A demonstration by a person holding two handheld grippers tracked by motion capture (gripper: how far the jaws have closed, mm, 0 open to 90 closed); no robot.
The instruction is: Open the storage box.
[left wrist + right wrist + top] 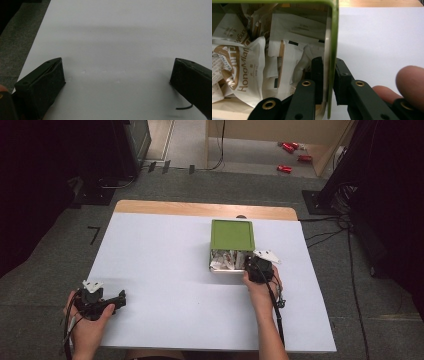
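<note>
The green tin box (331, 37) sits near the table's (160, 270) far right, full of soft paper packets (244, 65). My right gripper (327, 82) pinches its thin, stiff, slippery wall. My left gripper (117, 82) rests spread wide, holding nothing.

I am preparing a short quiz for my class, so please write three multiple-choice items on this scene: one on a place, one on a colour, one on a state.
1. Where does the left gripper sit?
A. Near the table's front-left corner
B. Inside the box
C. On the floor

2. What colour is the lid of the box?
A. Red
B. Green
C. Blue

3. What are the right gripper's fingers doing?
A. Spread wide over bare table
B. Closed on the box's side wall
C. Holding one packet in the air

Answers: 1 A, the high view shows it low on the white table, far from the box. 2 B, the lid is plainly green. 3 B, the right gripper view shows one finger on each side of the wall, beside the packets.
</note>
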